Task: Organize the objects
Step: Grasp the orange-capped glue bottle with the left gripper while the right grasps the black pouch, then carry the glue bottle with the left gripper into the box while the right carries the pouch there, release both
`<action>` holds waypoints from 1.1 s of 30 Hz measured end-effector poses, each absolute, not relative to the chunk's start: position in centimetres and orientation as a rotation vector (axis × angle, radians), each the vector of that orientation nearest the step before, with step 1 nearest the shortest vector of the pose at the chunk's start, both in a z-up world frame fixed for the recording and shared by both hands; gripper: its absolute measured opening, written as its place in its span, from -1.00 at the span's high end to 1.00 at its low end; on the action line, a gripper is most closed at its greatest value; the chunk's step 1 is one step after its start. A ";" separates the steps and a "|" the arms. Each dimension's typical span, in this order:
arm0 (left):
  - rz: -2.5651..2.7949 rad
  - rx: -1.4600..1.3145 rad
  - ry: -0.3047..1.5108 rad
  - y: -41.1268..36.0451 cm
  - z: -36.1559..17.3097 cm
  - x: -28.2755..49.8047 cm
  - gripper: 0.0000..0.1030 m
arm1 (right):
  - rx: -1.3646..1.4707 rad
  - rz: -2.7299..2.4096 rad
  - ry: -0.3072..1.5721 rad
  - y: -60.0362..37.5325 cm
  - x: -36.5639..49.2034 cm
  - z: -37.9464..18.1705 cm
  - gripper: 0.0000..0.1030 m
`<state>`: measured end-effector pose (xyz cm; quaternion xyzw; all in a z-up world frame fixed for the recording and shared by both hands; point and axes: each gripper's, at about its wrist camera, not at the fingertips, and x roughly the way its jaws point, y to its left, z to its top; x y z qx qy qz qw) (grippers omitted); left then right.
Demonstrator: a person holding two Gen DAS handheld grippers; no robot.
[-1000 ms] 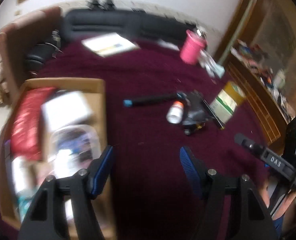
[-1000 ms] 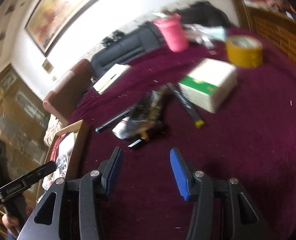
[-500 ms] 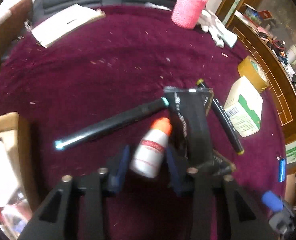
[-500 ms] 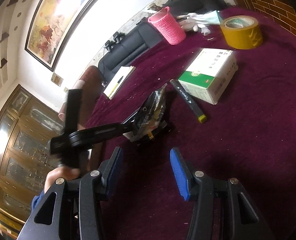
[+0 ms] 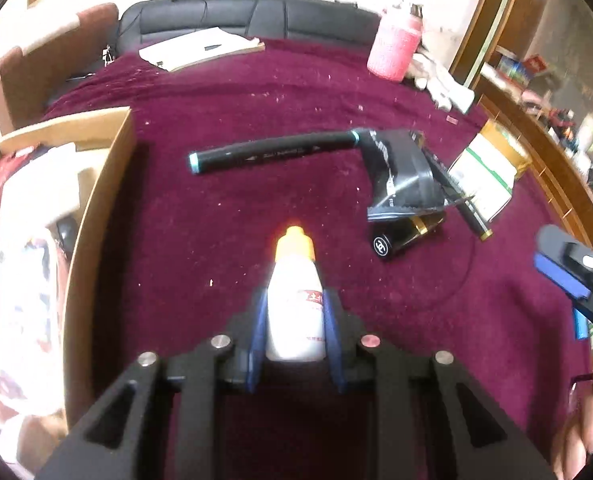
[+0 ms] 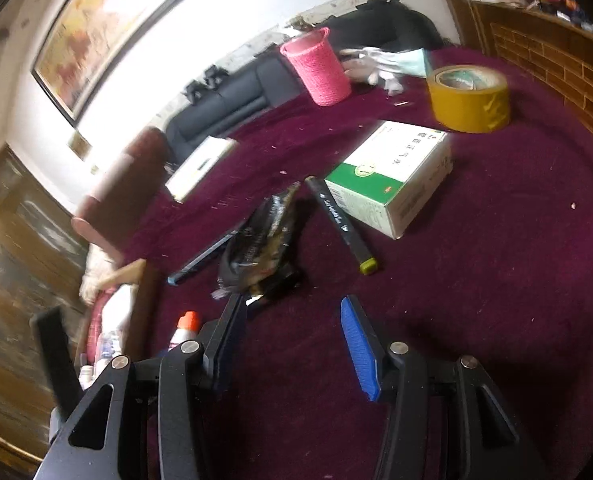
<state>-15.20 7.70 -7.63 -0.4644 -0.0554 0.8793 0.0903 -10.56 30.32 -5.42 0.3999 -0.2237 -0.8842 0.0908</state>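
My left gripper (image 5: 294, 300) is shut on a small white bottle with an orange cap (image 5: 295, 304) and holds it over the maroon table; the bottle also shows in the right wrist view (image 6: 183, 330). A cardboard box (image 5: 96, 216) full of items stands to its left. A black marker with teal ends (image 5: 272, 153), a black foil packet (image 5: 404, 176), a black lipstick tube (image 5: 388, 244) and a yellow-tipped marker (image 6: 342, 226) lie ahead. My right gripper (image 6: 292, 336) is open and empty, hovering just short of the packet (image 6: 256, 248).
A green-and-white carton (image 6: 392, 184), a yellow tape roll (image 6: 470, 98), a pink knitted cup (image 6: 320, 72) and white gloves (image 6: 376, 64) lie at the far right. A notepad (image 5: 200, 46) lies at the back, before a black sofa (image 5: 256, 16).
My left gripper closed on the bottle and drew it back and up from beside the packet, nearer the cardboard box. My right gripper stayed open, shifting slightly.
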 end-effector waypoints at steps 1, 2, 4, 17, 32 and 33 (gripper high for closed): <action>2.613 -1.370 -0.158 7.6 -7.6 -15.2 0.50 | 1.204 -2.596 -0.689 30.0 -11.1 -5.3 -0.08; 2.609 -1.366 -0.160 7.7 -7.6 -15.4 0.50 | 1.219 -2.549 -0.717 29.7 -11.8 -5.1 -0.08; 2.588 -1.352 -0.171 7.4 -7.7 -15.7 0.50 | 1.264 -2.494 -0.705 28.8 -13.9 -4.6 -0.09; 2.556 -1.354 -0.235 7.1 -7.8 -15.8 0.50 | 1.637 -2.598 -0.251 21.9 -24.8 -8.6 -0.10; 2.566 -1.316 -0.242 7.2 -7.8 -15.9 0.50 | 1.289 -2.650 -0.434 25.6 -11.9 -4.9 0.39; 2.572 -1.303 -0.231 7.4 -7.7 -15.7 0.50 | 1.278 -2.650 -0.443 25.8 -10.8 -5.3 0.39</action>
